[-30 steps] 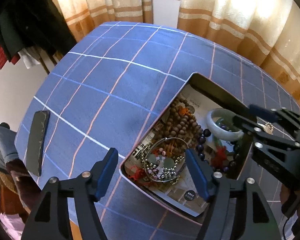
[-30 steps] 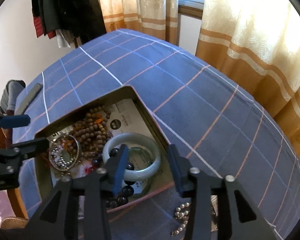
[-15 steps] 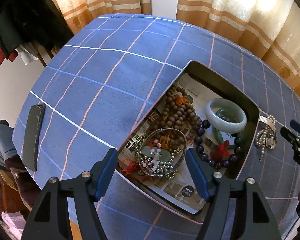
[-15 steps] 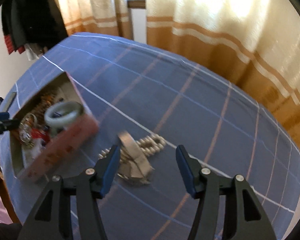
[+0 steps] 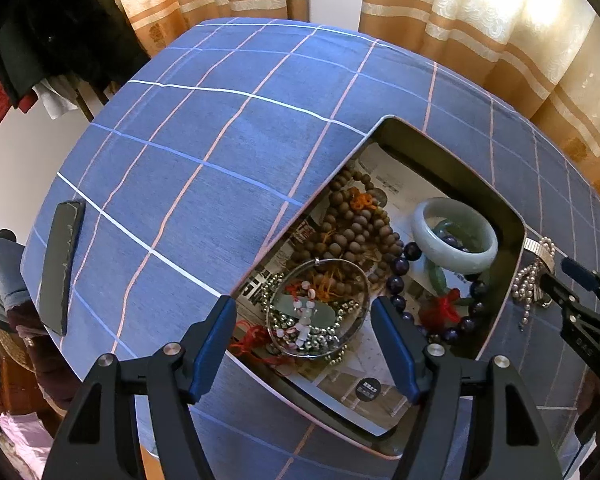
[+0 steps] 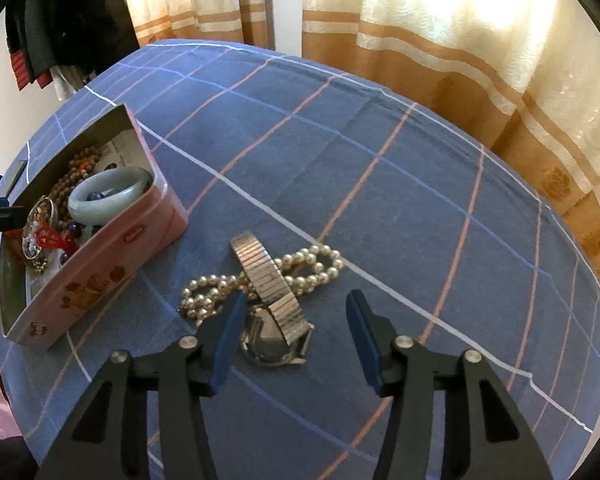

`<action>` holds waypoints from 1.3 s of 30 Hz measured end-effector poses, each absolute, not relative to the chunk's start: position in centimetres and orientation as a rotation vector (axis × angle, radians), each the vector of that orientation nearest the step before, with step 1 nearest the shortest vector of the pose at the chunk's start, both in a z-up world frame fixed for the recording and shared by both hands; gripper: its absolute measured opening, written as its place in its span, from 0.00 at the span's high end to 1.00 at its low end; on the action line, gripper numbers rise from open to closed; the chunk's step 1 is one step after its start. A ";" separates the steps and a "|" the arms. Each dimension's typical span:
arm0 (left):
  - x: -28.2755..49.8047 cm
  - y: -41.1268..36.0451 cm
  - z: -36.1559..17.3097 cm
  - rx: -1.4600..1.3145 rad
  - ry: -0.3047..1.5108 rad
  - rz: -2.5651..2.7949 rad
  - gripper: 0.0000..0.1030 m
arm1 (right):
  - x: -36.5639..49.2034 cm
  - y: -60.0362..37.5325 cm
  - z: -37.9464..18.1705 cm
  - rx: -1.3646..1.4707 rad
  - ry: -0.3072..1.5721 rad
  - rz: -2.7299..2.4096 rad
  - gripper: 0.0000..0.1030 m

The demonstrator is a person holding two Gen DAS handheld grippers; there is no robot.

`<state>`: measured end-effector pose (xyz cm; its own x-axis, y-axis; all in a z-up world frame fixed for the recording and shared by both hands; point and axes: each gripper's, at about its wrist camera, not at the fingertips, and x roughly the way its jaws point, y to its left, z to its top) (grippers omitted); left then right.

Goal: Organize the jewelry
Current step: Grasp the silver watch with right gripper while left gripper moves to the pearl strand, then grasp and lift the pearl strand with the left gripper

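Note:
A pink tin [image 6: 100, 272] on the blue checked cloth holds a jade bangle [image 5: 454, 236], brown wooden beads [image 5: 352, 224], a thin silver bangle [image 5: 320, 308] and dark purple beads [image 5: 400, 276]. My left gripper [image 5: 304, 332] hangs open over the tin's near end, above the silver bangle. To the right of the tin, a silver watch [image 6: 268, 280] lies across a pearl strand [image 6: 308, 268] on the cloth. My right gripper [image 6: 296, 312] is just above the watch. Its jaws are closing with the watch case between them, and the pads do not touch it.
A black phone [image 5: 62, 268] lies near the table's left edge. Cream and orange curtains [image 6: 460, 40] hang behind the round table, close to its far and right sides. Dark clothes [image 5: 40, 40] hang at the back left.
My right gripper left the tin, swung right and came down over the watch and pearls, its jaws a little narrower. The left gripper stayed over the tin.

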<state>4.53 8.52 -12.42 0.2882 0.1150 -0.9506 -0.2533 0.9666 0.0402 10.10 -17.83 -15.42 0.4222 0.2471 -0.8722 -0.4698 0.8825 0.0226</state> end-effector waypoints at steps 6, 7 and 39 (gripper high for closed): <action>4.8 7.4 -11.8 -0.121 1.251 0.215 0.32 | 10.2 -18.7 -15.0 -0.173 1.073 0.480 0.83; 4.8 7.3 -11.7 -0.121 1.249 0.210 0.32 | 10.0 -18.9 -14.9 -0.170 1.072 0.475 0.83; 10.4 -13.4 -13.2 0.154 1.210 -0.250 0.32 | 4.9 -30.0 -14.8 0.000 1.065 0.247 0.83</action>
<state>10.43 -13.36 -13.19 0.3308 -0.1086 -0.9374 0.2723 0.9621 -0.0154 4.86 -29.97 -14.82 0.4598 0.2005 -0.8651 -0.2007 0.9724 0.1187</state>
